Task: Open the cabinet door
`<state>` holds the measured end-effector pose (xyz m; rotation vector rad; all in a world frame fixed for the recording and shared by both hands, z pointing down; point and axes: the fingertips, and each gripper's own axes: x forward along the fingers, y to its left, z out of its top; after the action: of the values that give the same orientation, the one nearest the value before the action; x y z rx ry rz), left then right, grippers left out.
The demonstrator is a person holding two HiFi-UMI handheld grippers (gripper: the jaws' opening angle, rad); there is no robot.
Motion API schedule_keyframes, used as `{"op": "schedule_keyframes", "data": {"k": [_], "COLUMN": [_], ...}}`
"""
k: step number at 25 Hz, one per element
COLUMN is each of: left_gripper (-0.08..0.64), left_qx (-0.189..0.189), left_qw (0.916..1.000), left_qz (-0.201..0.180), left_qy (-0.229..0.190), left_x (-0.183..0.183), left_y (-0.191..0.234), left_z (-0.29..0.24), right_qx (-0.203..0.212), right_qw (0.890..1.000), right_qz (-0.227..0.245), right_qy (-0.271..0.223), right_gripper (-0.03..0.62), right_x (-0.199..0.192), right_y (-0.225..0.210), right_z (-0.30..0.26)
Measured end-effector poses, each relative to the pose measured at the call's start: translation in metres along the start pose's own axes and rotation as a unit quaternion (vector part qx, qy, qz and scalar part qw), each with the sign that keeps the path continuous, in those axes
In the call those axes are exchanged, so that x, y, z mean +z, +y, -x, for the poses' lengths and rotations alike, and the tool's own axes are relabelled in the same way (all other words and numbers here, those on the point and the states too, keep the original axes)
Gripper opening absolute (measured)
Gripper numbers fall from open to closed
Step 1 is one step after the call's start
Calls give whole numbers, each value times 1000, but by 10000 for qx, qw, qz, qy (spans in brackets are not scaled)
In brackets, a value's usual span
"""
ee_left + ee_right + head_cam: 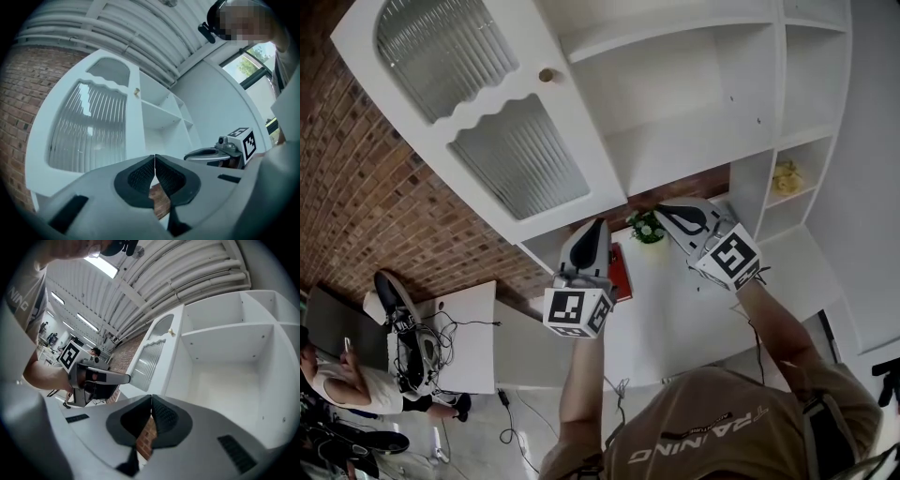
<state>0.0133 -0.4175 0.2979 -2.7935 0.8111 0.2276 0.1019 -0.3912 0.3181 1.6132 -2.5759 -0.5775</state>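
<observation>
The white cabinet door [478,112] stands swung open to the left, with two ribbed glass panes and a small brass knob [546,75]. Behind it the white shelves [694,103] are bare. My left gripper [596,228] and right gripper [661,210] are both shut, hold nothing, and hang below the cabinet, apart from the door. In the left gripper view the shut gripper [154,161] points up at the open door [89,126] and its knob [137,92]. From the right gripper view the shut gripper [151,405] faces the open shelves [234,357], the door [152,355] to their left.
A small potted plant [647,227] and a red book [621,270] sit on the white counter [675,319] under the cabinet. Yellow flowers [785,178] fill a side cubby. A brick wall [384,206] lies left. A seated person [347,375] and a cable-strewn desk [464,352] are lower left.
</observation>
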Motion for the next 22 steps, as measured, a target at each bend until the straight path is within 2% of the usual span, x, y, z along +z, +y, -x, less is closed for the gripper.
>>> {"op": "schedule_keyframes", "data": {"k": [7,12,22], "left_gripper": [9,9,11], "left_qx": [-12,-78,88], "left_qw": [9979,9956,9875], "left_qz": [-352,-602,-1097], "left_qy": [-544,-713,-1124], "left_x": [66,96,162], "left_y": [10,12,29], "left_z": [-24,-38,-59], "right_qx": [-66,-70,60], "right_qw": [9987,9963,9927], "right_qz": [273,509,782], "right_qy": [-429,-685,-921], "right_gripper": [12,12,12], "right_x": [53,91,126], "right_y": [-18,-29,-32], "right_z": [-14,-20,-35]}}
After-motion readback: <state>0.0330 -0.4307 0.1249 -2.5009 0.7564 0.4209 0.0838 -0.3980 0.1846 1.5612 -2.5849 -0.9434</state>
